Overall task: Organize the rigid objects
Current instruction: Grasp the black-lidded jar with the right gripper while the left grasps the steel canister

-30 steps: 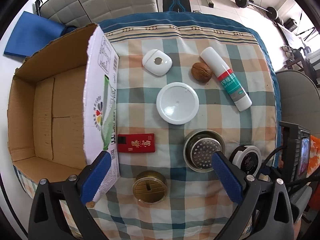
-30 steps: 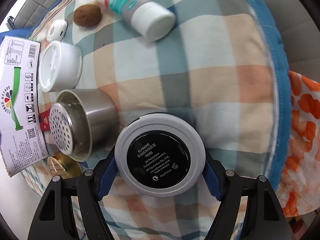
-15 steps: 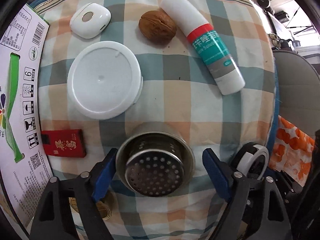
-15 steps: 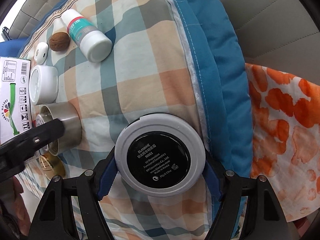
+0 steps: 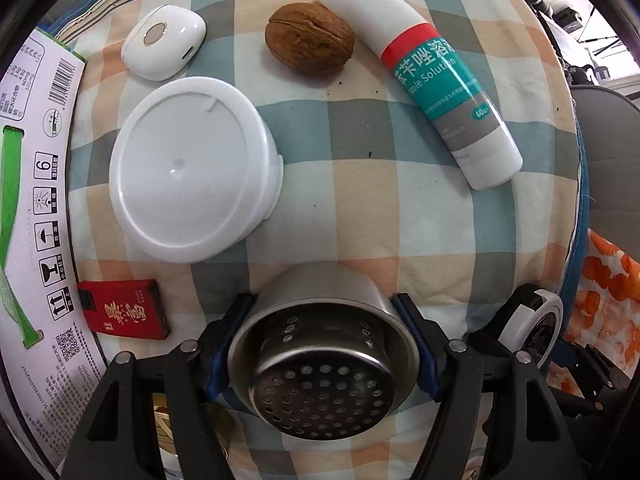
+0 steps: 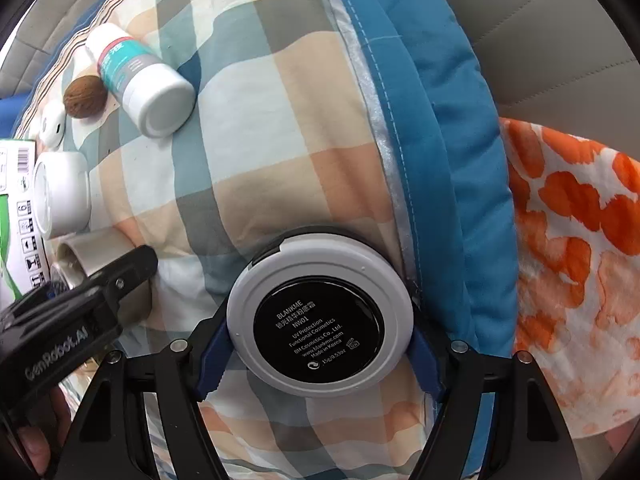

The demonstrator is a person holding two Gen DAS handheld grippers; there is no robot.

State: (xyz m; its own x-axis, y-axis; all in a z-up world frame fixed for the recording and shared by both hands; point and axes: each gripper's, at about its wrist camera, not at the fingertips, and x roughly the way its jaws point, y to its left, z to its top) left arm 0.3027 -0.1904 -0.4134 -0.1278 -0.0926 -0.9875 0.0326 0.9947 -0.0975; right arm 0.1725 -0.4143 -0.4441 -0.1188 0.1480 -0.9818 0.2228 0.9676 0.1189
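Note:
My left gripper (image 5: 323,344) is shut on a steel strainer cup (image 5: 324,360), its blue pads against both sides. My right gripper (image 6: 318,354) is shut on a round grey-and-black cosmetics compact (image 6: 320,320), which also shows in the left wrist view (image 5: 534,322). On the checked cloth lie a white tub (image 5: 192,168), a walnut (image 5: 310,46), a white-and-teal bottle (image 5: 432,72), a white earbud case (image 5: 164,46) and a red box (image 5: 124,314). The strainer cup (image 6: 100,256) and the left gripper's body show at the left of the right wrist view.
A cardboard box's printed wall (image 5: 32,200) stands along the left. A gold lid (image 5: 216,428) peeks out under the left gripper. The table's blue cloth edge (image 6: 440,120) runs on the right, with an orange-patterned fabric (image 6: 568,240) beyond it.
My left gripper came down and forward around the strainer cup and shut on it. My right gripper kept hold of the compact and shifted toward the table's right edge.

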